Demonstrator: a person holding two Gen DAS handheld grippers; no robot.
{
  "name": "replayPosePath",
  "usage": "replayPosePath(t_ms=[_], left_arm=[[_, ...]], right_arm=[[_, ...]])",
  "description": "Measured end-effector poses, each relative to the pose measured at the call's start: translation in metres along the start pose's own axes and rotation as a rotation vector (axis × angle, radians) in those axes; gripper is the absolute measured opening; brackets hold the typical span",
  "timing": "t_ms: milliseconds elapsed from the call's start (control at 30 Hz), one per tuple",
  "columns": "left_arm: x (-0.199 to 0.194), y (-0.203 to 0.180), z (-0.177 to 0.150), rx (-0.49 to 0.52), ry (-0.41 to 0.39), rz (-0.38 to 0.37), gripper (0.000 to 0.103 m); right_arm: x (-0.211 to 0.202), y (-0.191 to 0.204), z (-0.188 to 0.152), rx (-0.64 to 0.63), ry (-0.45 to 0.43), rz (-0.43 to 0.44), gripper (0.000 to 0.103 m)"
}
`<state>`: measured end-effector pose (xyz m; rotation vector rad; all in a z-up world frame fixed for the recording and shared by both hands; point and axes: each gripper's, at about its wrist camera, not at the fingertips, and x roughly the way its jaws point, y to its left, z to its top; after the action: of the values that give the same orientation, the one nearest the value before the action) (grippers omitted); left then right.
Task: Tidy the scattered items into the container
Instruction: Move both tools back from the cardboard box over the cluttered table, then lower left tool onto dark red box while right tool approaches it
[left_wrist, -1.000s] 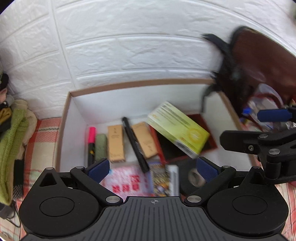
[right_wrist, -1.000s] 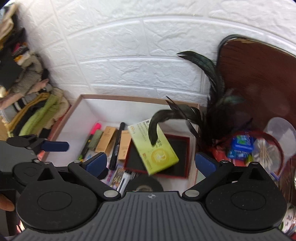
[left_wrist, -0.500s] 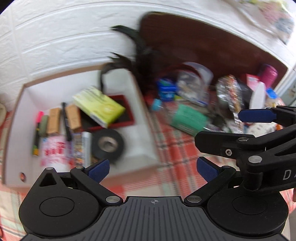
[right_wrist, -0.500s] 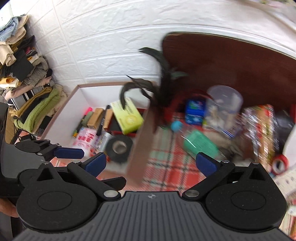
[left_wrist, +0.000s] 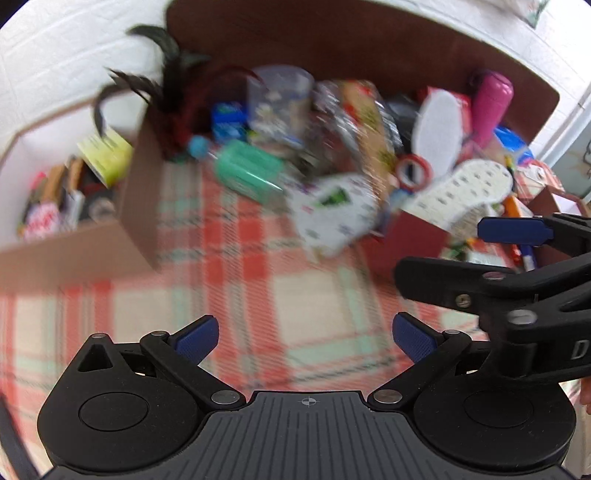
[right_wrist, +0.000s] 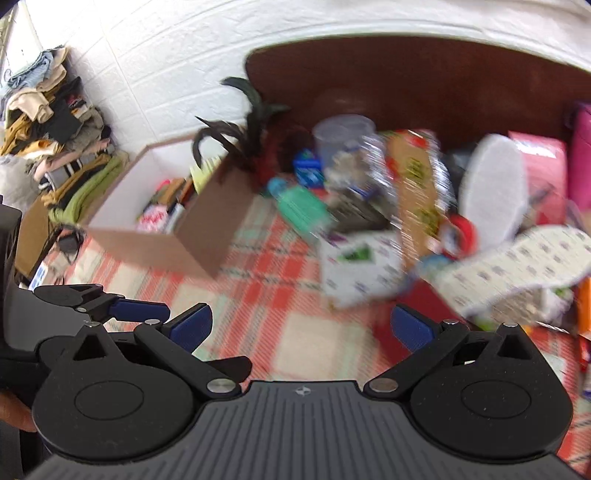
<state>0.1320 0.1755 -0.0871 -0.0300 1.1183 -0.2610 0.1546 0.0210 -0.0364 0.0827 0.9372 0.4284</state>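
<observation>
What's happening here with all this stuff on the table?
A person is tidying clutter into a brown cardboard box with a white inside, using two handheld grippers. Right now the left gripper and right gripper are both open and empty, over the red plaid tablecloth. The box holds a few things; a blurred heap, including a green packet, waits beside it.

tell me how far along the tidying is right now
Partly done: the cardboard box already holds several items, including a yellow-green carton. Nothing is in hand; the left gripper and right gripper are both open. Left: the pile on the plaid cloth, such as the green bottle.
</observation>
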Motion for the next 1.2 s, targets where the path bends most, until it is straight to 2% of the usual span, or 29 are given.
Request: replayPosePath(t_ms=[200, 367, 500, 733, 967, 1200], left_arm=[[0.035, -0.073, -0.018, -0.013, 0.075, -0.018, 0.103], [0.057, -0.105, -0.015, 0.003, 0.099, -0.012, 0.103], [0.070, -0.108, 0.000, -0.016, 0.090, -0.005, 0.103], [0.107, -0.111, 0.032, 0.010, 0.095, 0.017, 0.103], [0.143, -0.111, 0.047, 0.005, 0.132, 0.020, 0.087], [0.160, -0.095, 0.058, -0.031, 0.153, 0.024, 0.085]], right_arm=[[-0.033, -0.075, -0.036, 0.011, 0.053, -0.056, 0.102], [-0.042, -0.126, -0.059, 0.074, 0.096, -0.109, 0.102], [-0.037, -0.147, -0.067, 0.095, 0.119, -0.119, 0.102], [-0.020, -0.168, -0.067, 0.122, 0.145, -0.133, 0.102], [0.000, -0.185, -0.067, 0.146, 0.208, -0.156, 0.102], [0.013, -0.189, -0.061, 0.141, 0.237, -0.152, 0.102]])
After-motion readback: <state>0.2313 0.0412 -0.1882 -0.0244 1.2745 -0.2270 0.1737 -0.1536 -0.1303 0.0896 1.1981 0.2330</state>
